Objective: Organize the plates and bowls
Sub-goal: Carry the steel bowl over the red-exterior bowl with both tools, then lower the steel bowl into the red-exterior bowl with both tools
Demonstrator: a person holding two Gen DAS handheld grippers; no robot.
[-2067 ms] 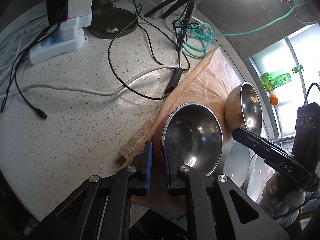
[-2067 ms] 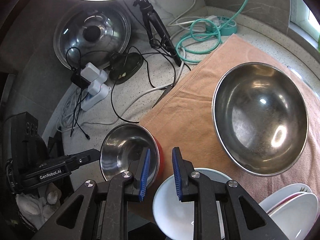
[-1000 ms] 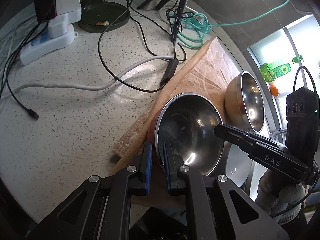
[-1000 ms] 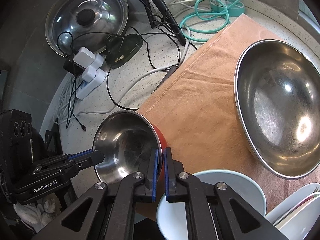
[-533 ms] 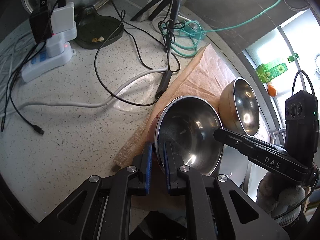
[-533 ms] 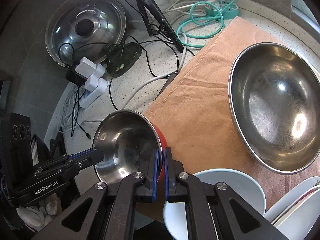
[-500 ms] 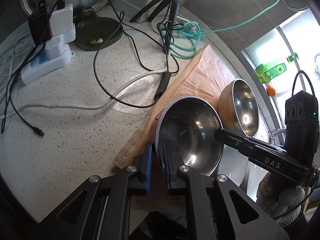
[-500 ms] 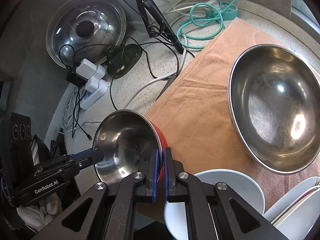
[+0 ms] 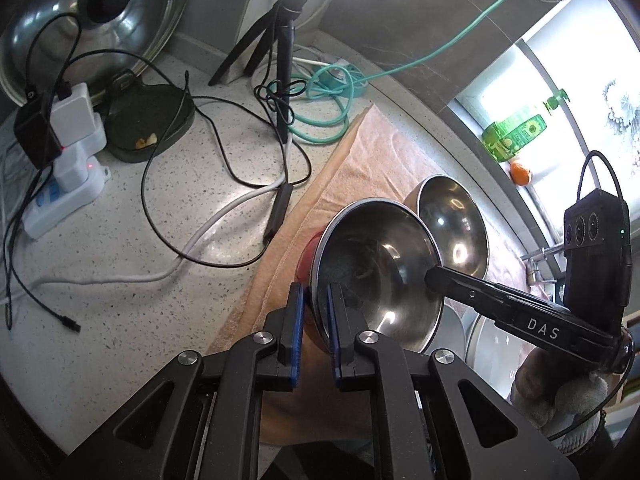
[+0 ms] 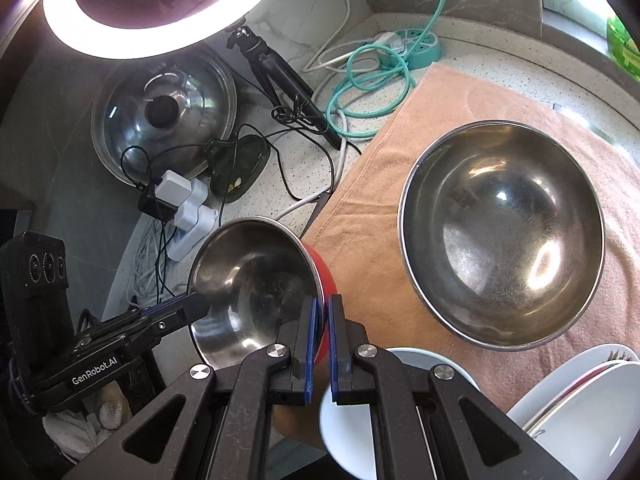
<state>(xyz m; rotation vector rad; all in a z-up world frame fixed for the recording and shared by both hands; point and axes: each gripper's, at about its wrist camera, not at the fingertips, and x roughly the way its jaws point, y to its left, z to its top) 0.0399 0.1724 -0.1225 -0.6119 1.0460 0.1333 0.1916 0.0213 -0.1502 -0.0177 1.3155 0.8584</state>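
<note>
Two labels — "DAS" (image 9: 542,329), "GenRobot.AI" (image 10: 94,369)

A red-sided steel bowl (image 10: 256,280) hangs tilted near the left; a larger steel bowl (image 10: 504,232) sits upright on the towel (image 10: 384,208).

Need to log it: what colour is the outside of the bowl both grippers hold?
Red outside, steel inside: the small bowl. Right wrist view shows it best.
</note>
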